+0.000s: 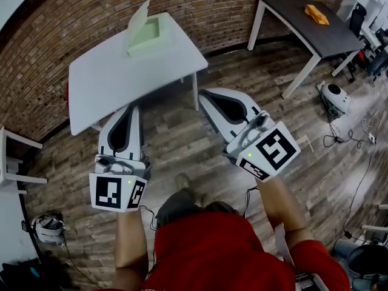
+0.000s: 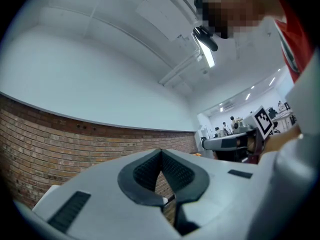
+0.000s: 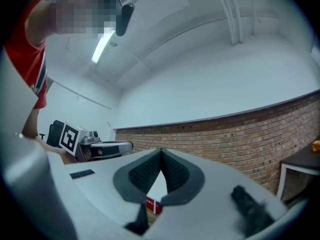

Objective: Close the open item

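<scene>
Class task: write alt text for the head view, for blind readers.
An open pale green box, lid raised, sits on a white table by a brick wall. Nearer, a person holds the left gripper and right gripper, jaws together.

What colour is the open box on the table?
The box is pale green; head view shows it best.

At eleven o'clock we find the white rectangular table [image 1: 109, 83], its top bare and open to approach save for the pale green square box [image 1: 148, 35] (lid raised) at the far edge. The red brick wall [image 1: 60, 29] closes everything beyond. From twelve to one o'clock the brown wood-plank floor [image 1: 176, 132] lies free, up to the dark-topped table with white legs [image 1: 285, 11] at two. A white round floor device [image 1: 335, 97] and black cables [image 1: 339, 139] clutter three o'clock.
</scene>
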